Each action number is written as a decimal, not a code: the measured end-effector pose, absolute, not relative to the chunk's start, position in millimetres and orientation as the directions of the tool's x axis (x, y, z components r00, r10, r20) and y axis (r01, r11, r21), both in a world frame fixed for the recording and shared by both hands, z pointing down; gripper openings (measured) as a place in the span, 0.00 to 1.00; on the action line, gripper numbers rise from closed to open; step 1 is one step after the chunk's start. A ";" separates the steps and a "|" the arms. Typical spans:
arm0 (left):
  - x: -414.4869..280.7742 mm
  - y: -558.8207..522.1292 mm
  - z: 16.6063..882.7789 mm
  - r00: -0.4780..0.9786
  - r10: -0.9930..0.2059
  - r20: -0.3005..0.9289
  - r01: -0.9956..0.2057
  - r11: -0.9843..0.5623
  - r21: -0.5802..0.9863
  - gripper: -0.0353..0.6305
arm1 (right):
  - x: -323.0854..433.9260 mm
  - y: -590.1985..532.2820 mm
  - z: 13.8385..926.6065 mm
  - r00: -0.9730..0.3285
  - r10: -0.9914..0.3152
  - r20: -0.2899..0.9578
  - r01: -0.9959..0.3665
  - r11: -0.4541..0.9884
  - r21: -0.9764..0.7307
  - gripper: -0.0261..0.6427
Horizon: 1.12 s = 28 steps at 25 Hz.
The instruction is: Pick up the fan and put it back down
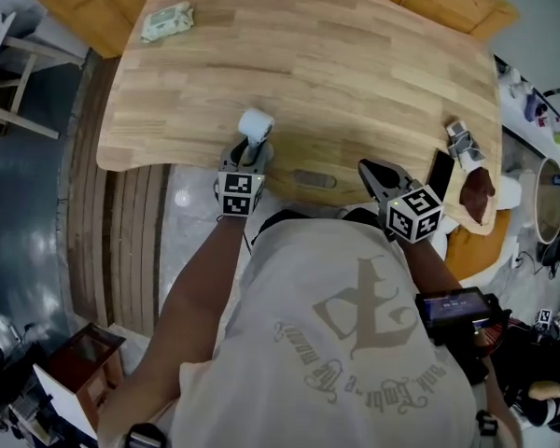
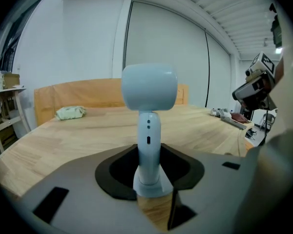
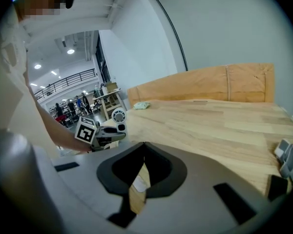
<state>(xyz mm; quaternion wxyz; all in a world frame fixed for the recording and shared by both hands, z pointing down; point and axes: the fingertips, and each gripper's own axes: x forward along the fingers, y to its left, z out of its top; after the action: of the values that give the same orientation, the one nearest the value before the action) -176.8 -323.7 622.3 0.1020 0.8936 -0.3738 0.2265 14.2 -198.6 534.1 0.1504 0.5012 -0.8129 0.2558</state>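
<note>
Fan [image 2: 149, 89] clamped at stem in left tool [image 2: 149, 152], right tool [image 3: 143, 150] closed, empty

Bright, even indoor light, shadows faint, ceiling lamps [image 3: 71, 50] glaring small in the right gripper view, reflections on the dark floor [image 1: 23, 213], heavy fisheye bending and black vignette in both gripper views, nearest foreground soft.

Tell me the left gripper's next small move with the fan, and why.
Probably ease the left gripper straight down until the fan rests on the table. Its jaws look closed on the upright fan's stem near the table's near edge, and I cannot tell whether its base touches the wood yet.
</note>
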 end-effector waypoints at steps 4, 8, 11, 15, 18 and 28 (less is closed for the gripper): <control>-178.6 -323.8 625.4 0.627 -0.618 0.475 -0.708 -0.706 0.018 0.27 | 10.9 -203.5 539.9 -0.450 -0.740 0.500 -0.893 0.363 -0.267 0.06; -181.6 -319.2 630.0 0.635 -0.605 0.480 -0.698 -0.716 0.021 0.27 | 1.4 -211.8 540.9 -0.466 -0.733 0.495 -0.885 0.383 -0.266 0.06; -182.2 -316.8 628.9 0.643 -0.600 0.477 -0.689 -0.724 0.018 0.27 | -4.2 -216.5 537.3 -0.477 -0.728 0.492 -0.879 0.398 -0.262 0.06; -184.5 -316.4 627.1 0.645 -0.592 0.483 -0.688 -0.725 0.029 0.28 | -10.4 -219.4 533.9 -0.482 -0.727 0.488 -0.876 0.407 -0.260 0.06; -188.8 -321.2 630.7 0.621 -0.595 0.511 -0.705 -0.709 0.032 0.29 | -15.2 -223.0 536.9 -0.499 -0.719 0.485 -0.867 0.423 -0.265 0.06; -187.3 -310.2 623.1 0.605 -0.605 0.519 -0.727 -0.685 0.048 0.34 | -12.7 -210.1 534.2 -0.525 -0.706 0.475 -0.851 0.444 -0.281 0.06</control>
<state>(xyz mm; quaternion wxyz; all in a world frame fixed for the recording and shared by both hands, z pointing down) -187.3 -310.2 623.1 0.1282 0.8865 -0.3754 0.2382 -12.7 -210.1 534.2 0.1455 0.4651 -0.8371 0.2484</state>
